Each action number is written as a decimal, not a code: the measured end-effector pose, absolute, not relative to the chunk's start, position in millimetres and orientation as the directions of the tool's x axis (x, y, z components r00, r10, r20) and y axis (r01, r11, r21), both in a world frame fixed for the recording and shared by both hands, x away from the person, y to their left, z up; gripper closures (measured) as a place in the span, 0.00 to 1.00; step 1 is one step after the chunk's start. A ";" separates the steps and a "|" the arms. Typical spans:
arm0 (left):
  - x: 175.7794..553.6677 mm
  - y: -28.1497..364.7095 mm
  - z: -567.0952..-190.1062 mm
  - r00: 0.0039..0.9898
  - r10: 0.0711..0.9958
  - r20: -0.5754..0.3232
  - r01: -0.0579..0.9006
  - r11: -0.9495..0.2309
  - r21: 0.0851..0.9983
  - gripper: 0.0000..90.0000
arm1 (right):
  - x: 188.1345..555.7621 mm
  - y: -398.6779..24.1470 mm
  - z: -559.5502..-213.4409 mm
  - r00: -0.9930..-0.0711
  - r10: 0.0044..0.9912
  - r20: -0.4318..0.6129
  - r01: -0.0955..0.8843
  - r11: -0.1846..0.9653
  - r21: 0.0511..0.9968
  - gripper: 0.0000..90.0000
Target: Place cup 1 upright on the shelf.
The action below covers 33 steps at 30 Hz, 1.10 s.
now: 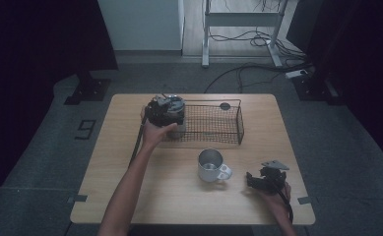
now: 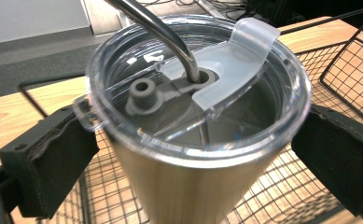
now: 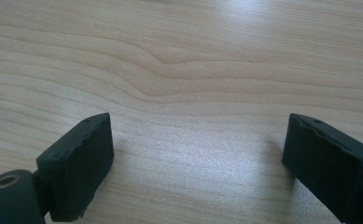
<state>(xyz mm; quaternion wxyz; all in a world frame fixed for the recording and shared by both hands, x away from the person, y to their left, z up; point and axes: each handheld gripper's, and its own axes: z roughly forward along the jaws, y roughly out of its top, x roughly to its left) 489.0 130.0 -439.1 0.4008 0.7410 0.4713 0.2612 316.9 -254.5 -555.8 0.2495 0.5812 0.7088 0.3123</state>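
A steel tumbler [image 2: 184, 186] with a clear lid [image 2: 123, 65] and a bent metal straw [image 2: 170, 37] stands at the left end of a black wire basket [image 1: 239, 123]. My left gripper [image 2: 198, 140] is shut on the tumbler just below the lid rim, one pad on each side. From above, the left gripper [image 1: 168, 112] sits over the tumbler [image 1: 179, 129] at the table's far left-centre. My right gripper [image 1: 252, 180] rests low at the front right of the table, open, with bare wood between its pads [image 3: 83, 158].
A steel mug [image 1: 211, 164] with a handle stands in the middle of the wooden table [image 1: 130, 172], between the basket and the right gripper. A small dark round thing [image 1: 224, 105] lies by the basket's far rim. The basket mesh [image 2: 352, 60] stretches away to the right.
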 end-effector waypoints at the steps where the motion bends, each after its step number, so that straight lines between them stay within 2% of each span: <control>1: 486.8 132.4 -438.2 0.416 0.909 0.005 0.487 -0.227 0.843 0.01 | 316.9 -254.5 -555.8 -0.200 0.980 0.009 0.668 0.130 0.733 0.09; 13: 456.1 155.6 -432.0 0.418 0.908 -0.020 0.477 -0.201 0.856 0.03 | 316.8 -254.4 -555.8 -0.200 0.980 0.009 0.668 0.130 0.733 0.09; 33: 392.2 159.9 -440.5 0.475 0.880 0.001 0.453 -0.245 0.857 0.07 | 317.1 -254.1 -555.5 -0.203 0.979 0.012 0.668 0.129 0.733 0.10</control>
